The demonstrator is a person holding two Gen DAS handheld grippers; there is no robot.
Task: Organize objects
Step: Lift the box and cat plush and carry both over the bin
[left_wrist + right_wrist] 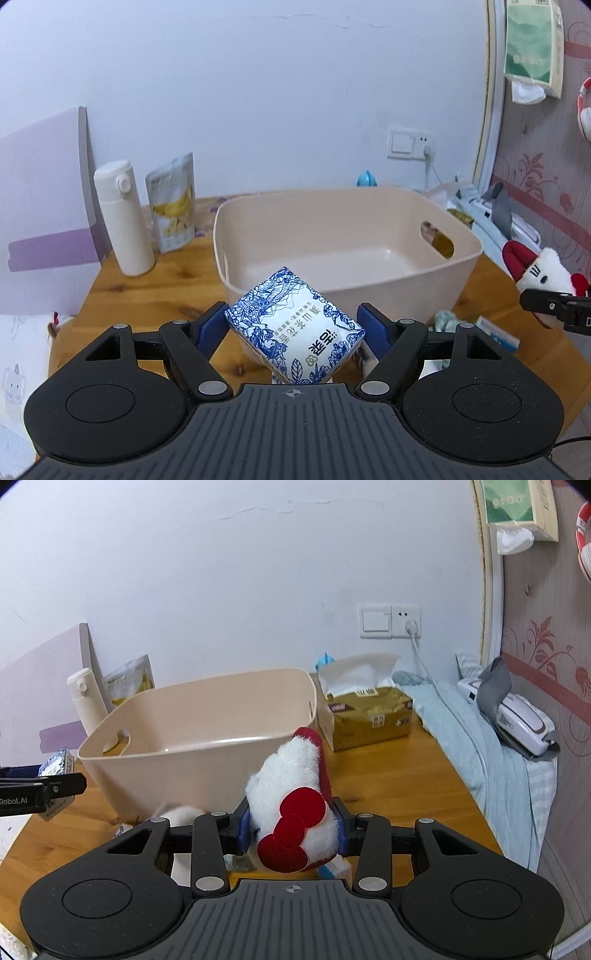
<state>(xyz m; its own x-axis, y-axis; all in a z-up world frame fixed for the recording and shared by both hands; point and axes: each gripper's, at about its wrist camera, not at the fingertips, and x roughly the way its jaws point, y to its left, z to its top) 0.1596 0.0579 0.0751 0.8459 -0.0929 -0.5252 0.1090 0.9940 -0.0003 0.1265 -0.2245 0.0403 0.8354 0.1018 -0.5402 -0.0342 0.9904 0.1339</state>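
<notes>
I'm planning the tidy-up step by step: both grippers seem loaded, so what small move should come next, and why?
Probably carry both loads forward over the beige tub. The left gripper holds a blue-and-white packet and the right gripper pinches a plush toy, both lifted off the table. The tub sits right ahead, open, with nothing visible inside.

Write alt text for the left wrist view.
The left gripper holds a blue-and-white patterned packet between its fingers, tilted, in front of an empty beige plastic bin on a wooden table. A white flask and a banana snack pouch stand left of the bin.
</notes>
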